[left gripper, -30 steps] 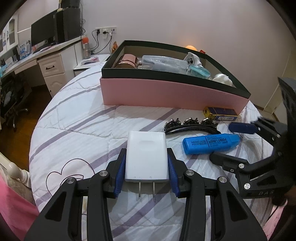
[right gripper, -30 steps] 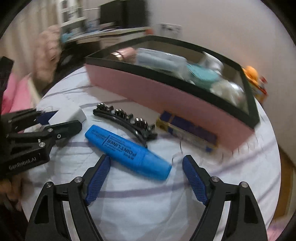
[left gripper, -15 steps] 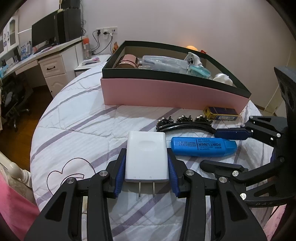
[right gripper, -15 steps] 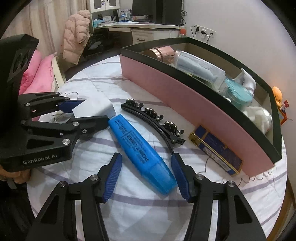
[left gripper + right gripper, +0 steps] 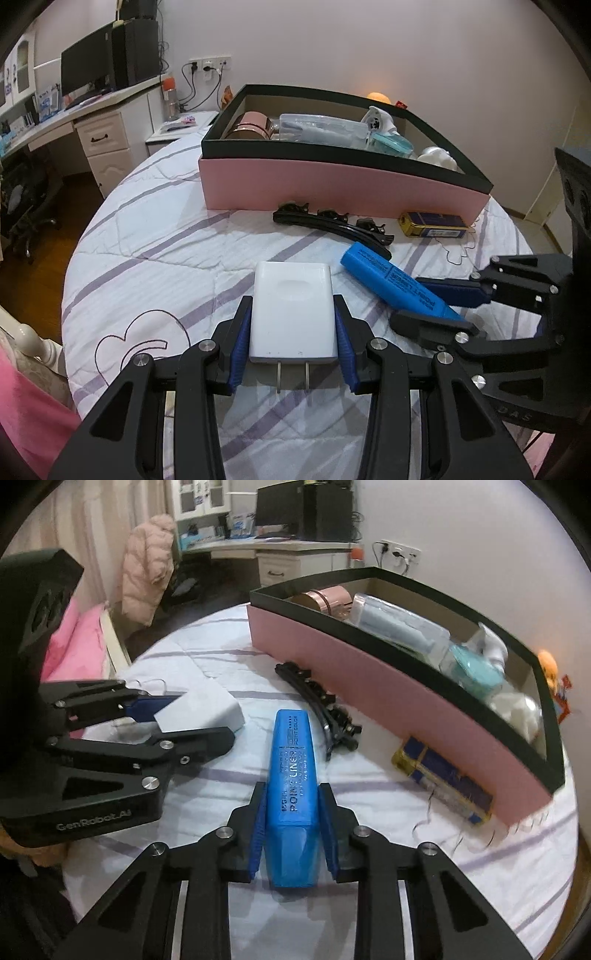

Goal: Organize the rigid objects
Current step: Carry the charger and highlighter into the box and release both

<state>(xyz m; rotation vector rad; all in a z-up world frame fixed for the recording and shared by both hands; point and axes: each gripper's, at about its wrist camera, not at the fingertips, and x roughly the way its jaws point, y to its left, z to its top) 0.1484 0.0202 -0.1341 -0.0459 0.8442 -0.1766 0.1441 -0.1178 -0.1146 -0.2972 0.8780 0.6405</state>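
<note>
A: What is each gripper holding?
B: At lower centre, the left gripper [image 5: 293, 338] is clamped on a white charger [image 5: 293, 309]. The right gripper [image 5: 291, 821] is clamped on a blue highlighter [image 5: 293, 794], low in its view.
A: And the box?
B: The pink box [image 5: 332, 184] sits upper centre, on the quilted bed [image 5: 155, 243].

Bed layout, seen along my two tongs.

My left gripper [image 5: 293, 325] is clamped on the charger [image 5: 291, 310], prongs toward me; my right gripper [image 5: 291, 812] is clamped on the highlighter [image 5: 293, 771], just right of the charger. Beyond the highlighter lies the hair clip [image 5: 332, 227], and behind that stands the storage box [image 5: 332, 184], holding several items. A small flat tin [image 5: 432, 225] lies before the box's right end, right of the clip. All rest on the quilt [image 5: 147, 236].
</note>
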